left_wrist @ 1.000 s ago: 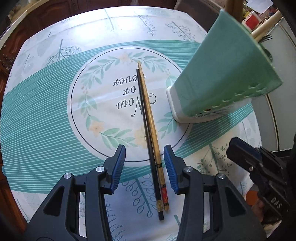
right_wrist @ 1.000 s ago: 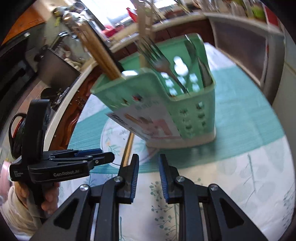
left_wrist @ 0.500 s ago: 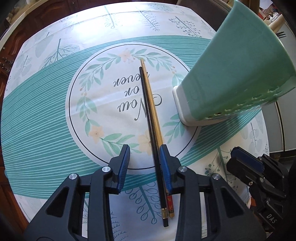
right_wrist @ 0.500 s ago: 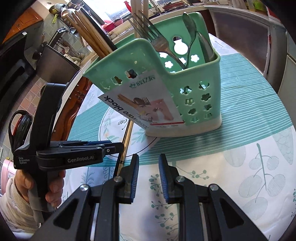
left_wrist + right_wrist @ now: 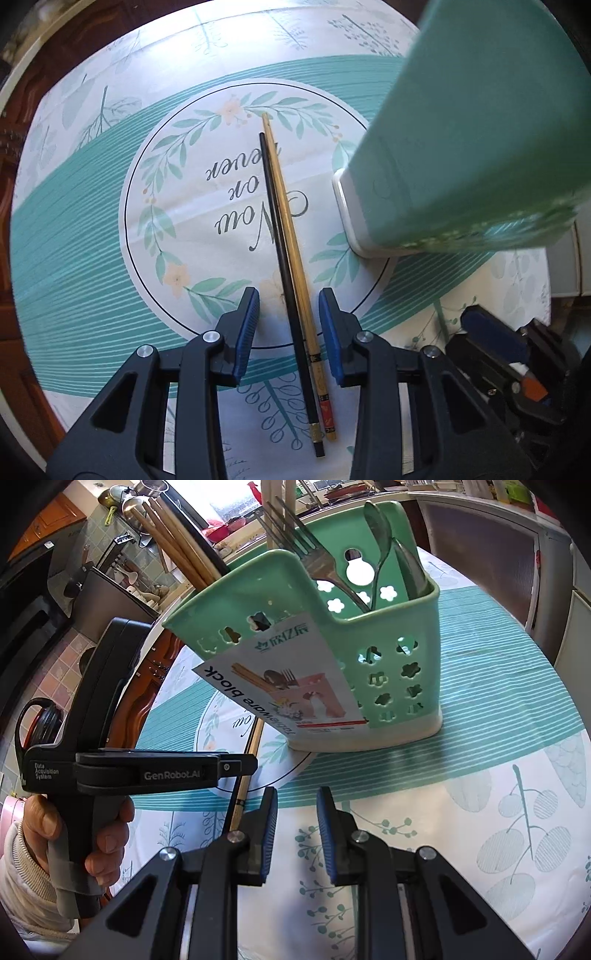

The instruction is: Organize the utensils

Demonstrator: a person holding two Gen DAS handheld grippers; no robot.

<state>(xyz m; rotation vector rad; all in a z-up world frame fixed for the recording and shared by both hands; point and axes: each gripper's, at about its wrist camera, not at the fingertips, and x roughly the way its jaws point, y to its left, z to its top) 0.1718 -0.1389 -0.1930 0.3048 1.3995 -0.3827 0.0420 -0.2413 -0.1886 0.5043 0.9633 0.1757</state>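
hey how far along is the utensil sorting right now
Mostly done: a fork, spoons and several chopsticks already stand in the green holder. In hand: nothing yet; the left gripper straddles the last two chopsticks on the table, unclamped. Left: grab and drop them in.

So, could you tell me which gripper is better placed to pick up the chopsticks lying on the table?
Left. The left gripper straddles both chopsticks with open jaws, while the right gripper hangs off to the side, empty.
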